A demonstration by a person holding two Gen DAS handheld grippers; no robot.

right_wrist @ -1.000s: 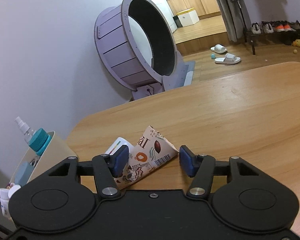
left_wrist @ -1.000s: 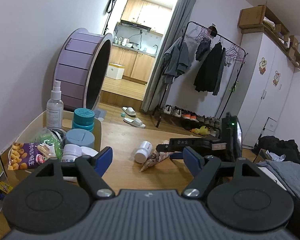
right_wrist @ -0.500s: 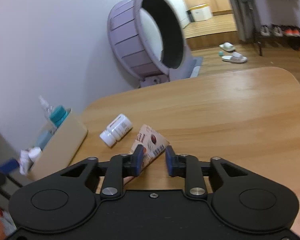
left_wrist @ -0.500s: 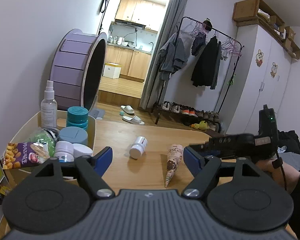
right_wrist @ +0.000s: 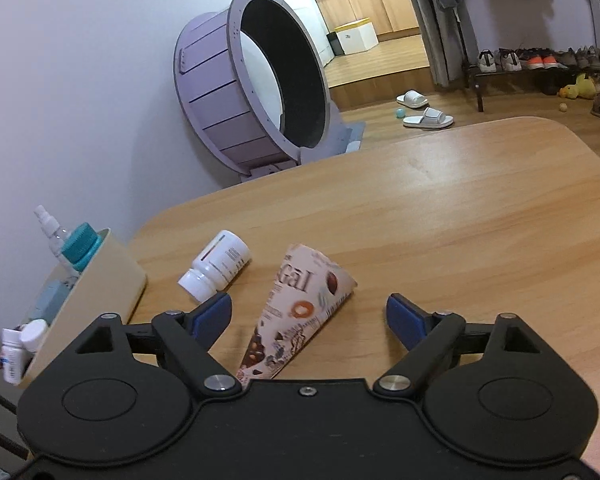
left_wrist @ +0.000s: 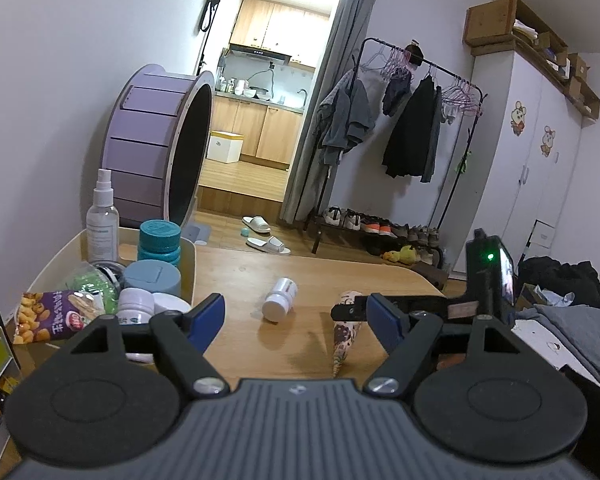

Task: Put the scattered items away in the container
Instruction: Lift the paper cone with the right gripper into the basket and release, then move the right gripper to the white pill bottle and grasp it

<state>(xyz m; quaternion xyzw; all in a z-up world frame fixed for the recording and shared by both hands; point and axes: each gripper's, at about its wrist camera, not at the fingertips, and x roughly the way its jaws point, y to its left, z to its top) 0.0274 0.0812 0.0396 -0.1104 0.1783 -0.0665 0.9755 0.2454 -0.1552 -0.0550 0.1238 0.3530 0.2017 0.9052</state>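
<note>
Spanning both wrist views, a wooden table (right_wrist: 439, 216) with rounded corners is observed; it carries all the task items. A beige container (right_wrist: 100, 284) is seen at the table's left edge, filled with a spray bottle (left_wrist: 102, 216), a teal-capped jar (left_wrist: 158, 240), a grey-lidded jar (left_wrist: 152, 276), white pill bottles (left_wrist: 136, 302) and a snack bag (left_wrist: 48, 316). The left gripper (left_wrist: 296, 320) is held above the near edge, jaws well apart, nothing between them. The right gripper (right_wrist: 308, 318) is recorded low over the table near the container; its jaws have just been opening and now stand wide. A paper ice-cream cone wrapper (right_wrist: 296, 312) lies flat on the table between the right gripper's blue pads (right_wrist: 214, 316), touched by neither, its pointed end toward the camera. A white pill bottle (right_wrist: 216, 266) lies on its side just beside the cone, between it and the container, apart from both.
</note>
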